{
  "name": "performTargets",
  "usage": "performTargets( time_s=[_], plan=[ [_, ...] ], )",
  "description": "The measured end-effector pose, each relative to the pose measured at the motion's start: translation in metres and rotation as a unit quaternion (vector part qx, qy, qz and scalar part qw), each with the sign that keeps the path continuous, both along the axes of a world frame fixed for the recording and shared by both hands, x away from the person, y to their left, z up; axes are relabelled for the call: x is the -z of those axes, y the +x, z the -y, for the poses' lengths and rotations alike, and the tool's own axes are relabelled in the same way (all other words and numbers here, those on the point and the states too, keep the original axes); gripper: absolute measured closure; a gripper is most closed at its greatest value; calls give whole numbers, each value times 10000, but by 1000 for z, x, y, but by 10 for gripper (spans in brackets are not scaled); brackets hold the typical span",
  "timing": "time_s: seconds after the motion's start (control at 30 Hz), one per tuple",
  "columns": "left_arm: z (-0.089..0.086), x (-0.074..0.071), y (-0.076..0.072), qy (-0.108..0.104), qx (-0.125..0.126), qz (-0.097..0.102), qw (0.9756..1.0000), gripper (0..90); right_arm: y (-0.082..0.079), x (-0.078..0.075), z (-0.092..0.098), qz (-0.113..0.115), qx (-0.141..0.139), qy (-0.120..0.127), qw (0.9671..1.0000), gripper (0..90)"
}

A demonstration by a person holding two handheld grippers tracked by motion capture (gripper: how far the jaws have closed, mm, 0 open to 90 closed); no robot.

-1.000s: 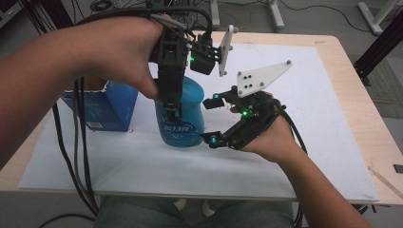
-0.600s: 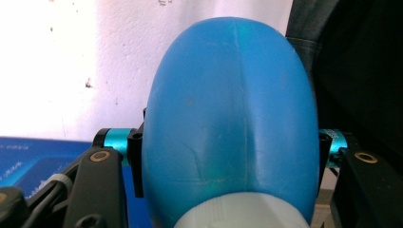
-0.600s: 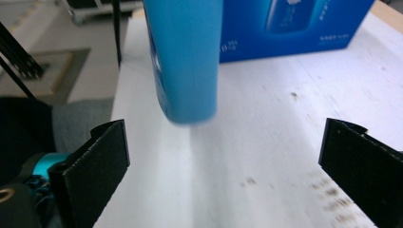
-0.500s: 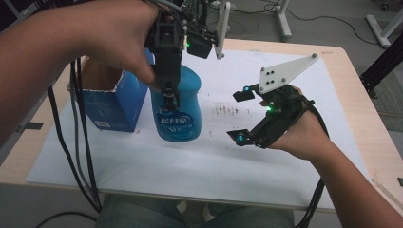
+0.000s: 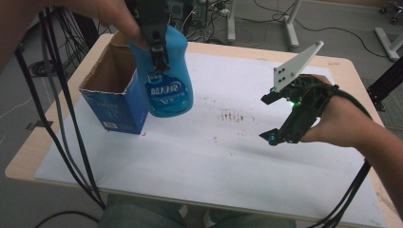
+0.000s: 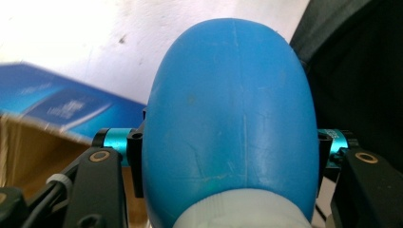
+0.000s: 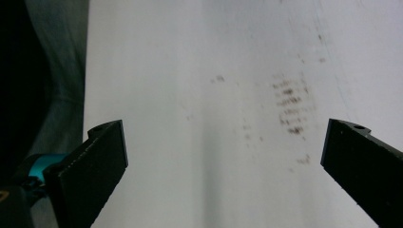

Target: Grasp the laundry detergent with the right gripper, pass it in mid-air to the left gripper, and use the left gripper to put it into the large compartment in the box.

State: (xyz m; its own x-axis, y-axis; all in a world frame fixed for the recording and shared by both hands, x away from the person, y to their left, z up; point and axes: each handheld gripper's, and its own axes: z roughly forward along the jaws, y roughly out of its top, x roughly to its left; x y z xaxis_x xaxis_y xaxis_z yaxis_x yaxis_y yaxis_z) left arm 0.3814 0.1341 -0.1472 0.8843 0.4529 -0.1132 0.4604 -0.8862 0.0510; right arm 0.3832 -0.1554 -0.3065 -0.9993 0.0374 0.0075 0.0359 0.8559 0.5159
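Blue bottle's point(image 5: 164, 83) neck behind the left hand-held gripper point(image 5: 154, 28); box point(image 6: 52, 107) edge blurred

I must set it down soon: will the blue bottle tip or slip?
The bottle looks smooth and rounded, so it may slip in the left gripper. It seems stiff plastic: no dents at the jaws. Tall and narrow, it could tip.
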Motion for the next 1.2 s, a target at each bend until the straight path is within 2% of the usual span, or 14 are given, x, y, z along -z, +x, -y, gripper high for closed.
performTargets(
  time_s=[0.1, 0.23, 0.4, 0.5, 0.53, 0.67, 0.77, 0.83, 0.97, 1.07, 1.1, 1.17, 1.2],
  plan=[
    [-13, -10, 4, -19, -303, 21, 9995, 394, 7, -9, 3, -50, 26, -349, 9994, 6],
    [-33, -24, 9, -35, -760, 42, 9971, 393, 19, -21, 8, -44, 61, -701, 9975, 6],
    [-61, -38, 16, -106, -1471, 24, 9891, 394, 27, -33, 16, 36, 120, -883, 9960, 7],
    [-77, -42, 20, -82, -1921, 24, 9813, 393, 30, -37, 20, 79, 138, -923, 9956, 7],
    [-84, -44, 22, -42, -2087, 27, 9780, 393, 30, -38, 22, 72, 178, -942, 9954, 7],
    [-101, -42, 28, 41, -2743, 14, 9616, 393, 33, -38, 27, 100, 221, -960, 9951, 7],
    [-109, -40, 31, 178, -3122, 8, 9498, 394, 33, -37, 29, 110, 243, -1014, 9945, 7],
    [-112, -38, 34, 282, -3309, 33, 9432, 393, 33, -36, 29, 102, 262, -1035, 9942, 7],
    [-114, -30, 37, 442, -3500, 22, 9357, 393, 34, -36, 28, 116, 282, -1036, 9942, 7],
    [-116, -21, 41, 490, -3572, -78, 9327, 394, 34, -35, 27, 167, 240, -1040, 9941, 7],
    [-116, -18, 42, 508, -3568, -112, 9328, 393, 34, -35, 27, 161, 264, -1050, 9940, 7],
    [-117, -11, 44, 565, -3609, -168, 9308, 394, 34, -33, 26, 163, 244, -1050, 9940, 7],
    [-117, -8, 45, 591, -3601, -172, 9309, 394, 34, -33, 26, 165, 251, -1049, 9940, 7]
  ],
)
